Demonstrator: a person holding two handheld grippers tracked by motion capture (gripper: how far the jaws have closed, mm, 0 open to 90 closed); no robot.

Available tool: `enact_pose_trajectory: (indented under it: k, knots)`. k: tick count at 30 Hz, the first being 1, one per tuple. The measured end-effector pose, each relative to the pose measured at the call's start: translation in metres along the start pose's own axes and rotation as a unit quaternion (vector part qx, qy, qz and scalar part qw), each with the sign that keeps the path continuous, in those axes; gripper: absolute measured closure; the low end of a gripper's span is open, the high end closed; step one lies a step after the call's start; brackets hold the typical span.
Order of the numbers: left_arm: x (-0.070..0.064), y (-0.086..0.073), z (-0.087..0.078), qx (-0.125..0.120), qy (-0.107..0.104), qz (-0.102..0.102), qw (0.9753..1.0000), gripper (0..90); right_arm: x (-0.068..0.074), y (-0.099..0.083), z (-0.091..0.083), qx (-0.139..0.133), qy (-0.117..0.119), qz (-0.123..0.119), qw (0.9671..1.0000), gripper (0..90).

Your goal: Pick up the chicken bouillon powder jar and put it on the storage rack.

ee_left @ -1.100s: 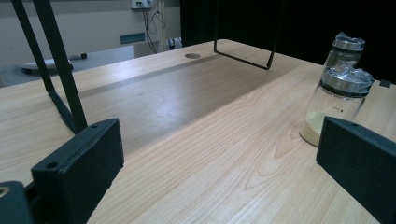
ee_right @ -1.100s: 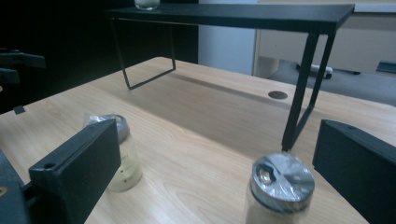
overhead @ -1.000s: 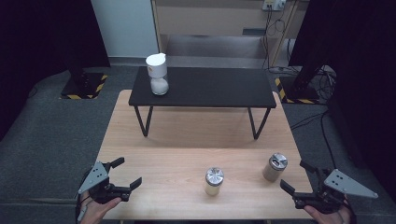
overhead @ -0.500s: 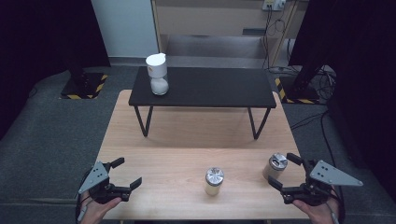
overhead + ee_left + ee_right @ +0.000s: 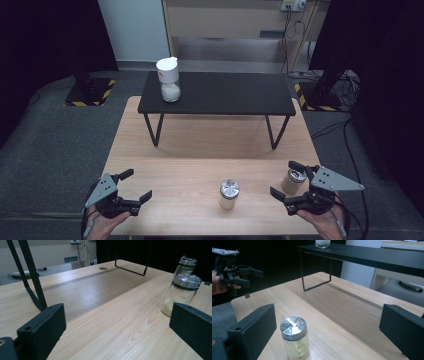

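The right tongs (image 5: 286,179) are wide open and hold nothing. The right jar (image 5: 293,181), a small clear one with a silver lid and pale powder at the bottom, stands upright near the right edge of the wooden table (image 5: 190,150), just ahead of the tongs and roughly in the mouth of the jaws. Its long axis is vertical, so a level grip across the body looks like the fitting one. The right hand (image 5: 322,222) is by far the nearer one.

The left tongs (image 5: 136,184) are also open and empty, low over the table's front left corner and well apart from both jars. The middle jar (image 5: 229,194) stands between the two hands, closer to the right.

The right gripper view shows what the high view cannot settle: the jar sits much closer to the left jaw than to the right, touching neither, so I judge a small sideways shift is due before closing. The left gripper view lines the two jars up one behind the other. The high view alone takes in the black bench (image 5: 225,92) and the white-lidded jar (image 5: 169,80) on it
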State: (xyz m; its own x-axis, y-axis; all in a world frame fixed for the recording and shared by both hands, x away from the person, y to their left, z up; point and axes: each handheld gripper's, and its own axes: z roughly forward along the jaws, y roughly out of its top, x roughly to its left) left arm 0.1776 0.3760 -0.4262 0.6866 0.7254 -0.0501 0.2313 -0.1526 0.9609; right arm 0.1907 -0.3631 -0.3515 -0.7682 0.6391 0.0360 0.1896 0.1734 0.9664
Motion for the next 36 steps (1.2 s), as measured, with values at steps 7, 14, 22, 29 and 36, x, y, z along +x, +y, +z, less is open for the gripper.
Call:
enact_pose_trajectory:
  k: [7,14,22,29,36]
  knots:
    - [0.0,0.0,0.0,0.001,-0.001,0.0,1.0,0.0,0.001,-0.002,0.013,0.005,0.014,0.0,0.9999,1.2]
    - [0.0,0.0,0.0,0.002,-0.002,0.0,1.0,0.0,0.003,-0.002,0.028,0.012,0.031,-0.005,0.9994,1.4]
    - [0.0,0.0,0.0,0.003,-0.002,0.001,1.0,0.0,0.007,-0.009,0.046,0.02,0.046,-0.002,0.9987,1.8]
    - [0.0,0.0,0.001,0.003,-0.003,0.002,1.0,0.0,0.009,-0.014,0.063,0.033,0.06,-0.004,0.9976,2.3]
    - [0.0,0.001,0.001,0.003,-0.003,0.002,1.0,0.0,0.01,-0.018,0.08,0.055,0.071,-0.004,0.996,2.5]
